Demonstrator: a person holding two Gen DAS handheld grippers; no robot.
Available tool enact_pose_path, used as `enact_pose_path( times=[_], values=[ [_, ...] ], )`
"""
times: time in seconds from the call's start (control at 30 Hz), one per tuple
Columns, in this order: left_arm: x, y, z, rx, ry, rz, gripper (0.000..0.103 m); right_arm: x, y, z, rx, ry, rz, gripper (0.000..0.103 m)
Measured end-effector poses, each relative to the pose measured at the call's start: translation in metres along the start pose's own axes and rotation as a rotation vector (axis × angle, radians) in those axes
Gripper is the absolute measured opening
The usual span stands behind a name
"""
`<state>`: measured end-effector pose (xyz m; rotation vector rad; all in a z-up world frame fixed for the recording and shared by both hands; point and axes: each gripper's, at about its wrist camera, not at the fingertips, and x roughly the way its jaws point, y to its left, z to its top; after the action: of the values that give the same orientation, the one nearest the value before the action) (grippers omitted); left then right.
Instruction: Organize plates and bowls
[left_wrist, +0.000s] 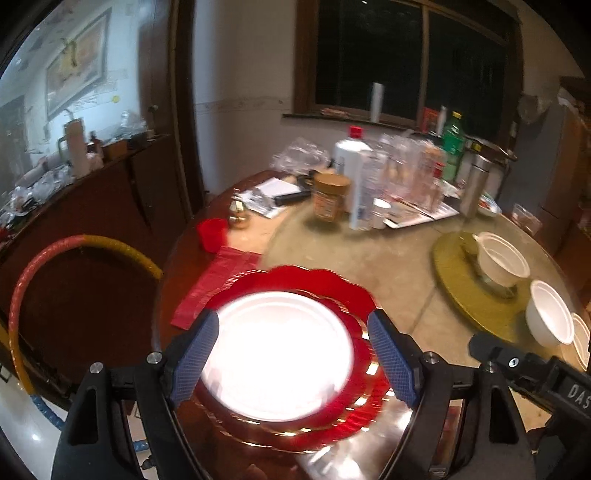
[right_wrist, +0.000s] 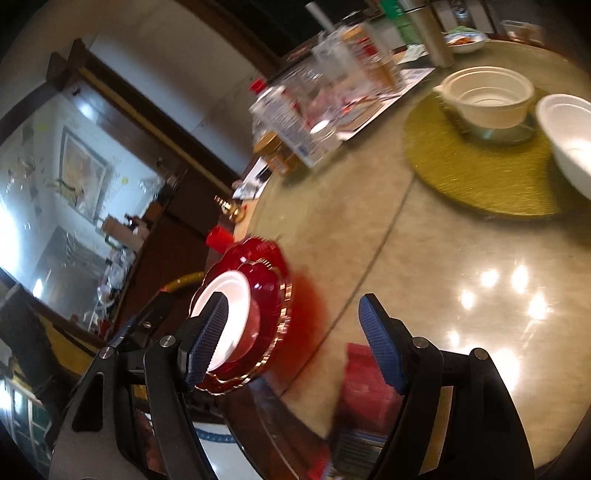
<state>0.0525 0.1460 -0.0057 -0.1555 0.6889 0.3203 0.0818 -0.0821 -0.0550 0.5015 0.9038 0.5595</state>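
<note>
A white plate rests on a stack of red scalloped plates at the near edge of the round table. My left gripper hovers over it, open, its blue pads standing either side of the plate without pressing it. To the right, white bowls sit on a gold mat. In the right wrist view my right gripper is open and empty over bare tabletop, the red plates and white plate beside its left finger. The bowls lie farther off on the mat.
Bottles, jars and clear glasses crowd a tray at the table's back. A red packet and a red cup lie left of the plates. A coloured hoop and a dark sideboard stand beyond the table's left edge.
</note>
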Motion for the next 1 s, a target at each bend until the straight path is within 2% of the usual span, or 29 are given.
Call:
enact_pose_path(
  times=[0.17, 0.33, 0.5, 0.63, 0.83, 1.0],
  values=[
    [0.015, -0.044, -0.003, 0.051, 0.081, -0.115, 0.083, -0.044, -0.052, 0.006, 0.128, -0.072, -0.017, 0.074],
    [0.028, -0.096, -0.009, 0.114, 0.156, -0.188, 0.083, -0.089, -0.112, 0.011, 0.283, -0.158, -0.058, 0.074],
    [0.04, -0.154, -0.014, 0.181, 0.231, -0.265, 0.083, -0.12, -0.163, 0.016, 0.432, -0.204, -0.109, 0.074],
    [0.05, -0.189, -0.016, 0.206, 0.286, -0.309, 0.083, -0.131, -0.194, 0.019, 0.524, -0.213, -0.1, 0.075],
    [0.065, -0.236, -0.012, 0.195, 0.34, -0.37, 0.083, -0.135, -0.214, 0.031, 0.583, -0.228, -0.089, 0.076],
    [0.081, -0.269, -0.004, 0.159, 0.375, -0.432, 0.083, -0.135, -0.224, 0.043, 0.607, -0.259, -0.125, 0.076]
  ],
)
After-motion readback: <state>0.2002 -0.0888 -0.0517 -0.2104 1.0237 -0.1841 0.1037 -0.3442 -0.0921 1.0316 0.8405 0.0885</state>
